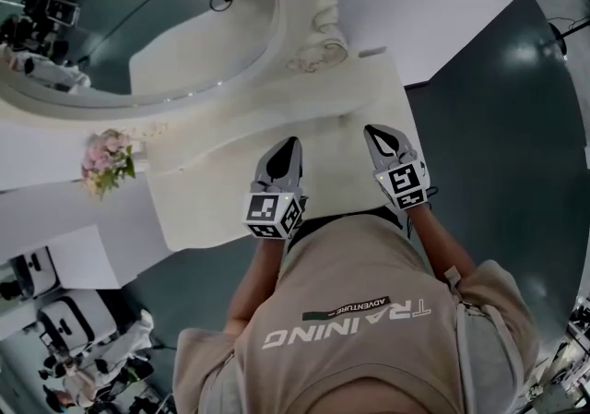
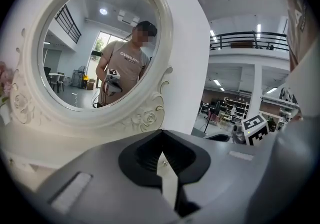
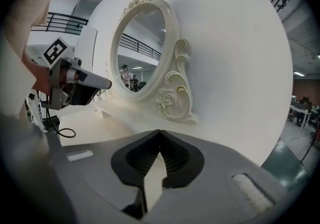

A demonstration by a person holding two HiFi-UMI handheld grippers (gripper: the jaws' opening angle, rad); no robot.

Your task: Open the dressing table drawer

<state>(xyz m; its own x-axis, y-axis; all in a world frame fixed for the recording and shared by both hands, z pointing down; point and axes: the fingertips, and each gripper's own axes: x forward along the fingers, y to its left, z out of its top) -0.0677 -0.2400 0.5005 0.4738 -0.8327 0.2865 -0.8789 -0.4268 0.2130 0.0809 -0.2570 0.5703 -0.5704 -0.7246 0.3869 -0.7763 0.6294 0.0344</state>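
While the dressing table stands beyond, the shirt reads "TRAINING" and "ADVENTURE".

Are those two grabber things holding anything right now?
No, nothing is held. The left gripper and the right gripper are both shut and empty, out over the dressing table.

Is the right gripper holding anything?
No, the right gripper has its jaws closed together with nothing between them.
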